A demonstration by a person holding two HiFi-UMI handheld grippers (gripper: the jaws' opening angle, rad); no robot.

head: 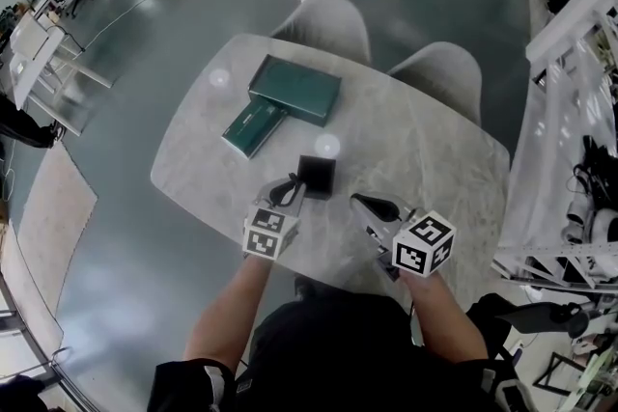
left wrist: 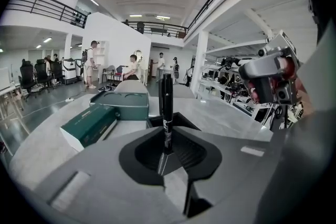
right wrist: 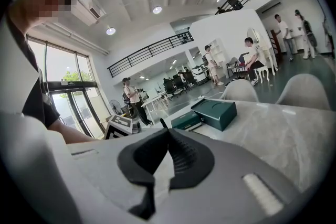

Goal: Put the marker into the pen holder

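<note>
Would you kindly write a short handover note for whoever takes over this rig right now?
Left hand-held gripper: shut on the marker, held upright.
Right hand-held gripper: jaws together, nothing between them.
Pen holder: on the table, just beyond the left hand-held gripper.
Done: the marker is in the grip, near the pen holder.
Left: bring the marker over the opening, lower it in and let go.

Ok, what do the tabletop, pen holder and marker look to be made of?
Tabletop: pale grey, mottled and glossy with lamp reflections, so polished stone or a stone-look laminate.
Pen holder: black, square, matte walls, probably plastic, though the look leaves it open.
Marker: smooth black barrel with a slight sheen and white print, likely plastic.
</note>
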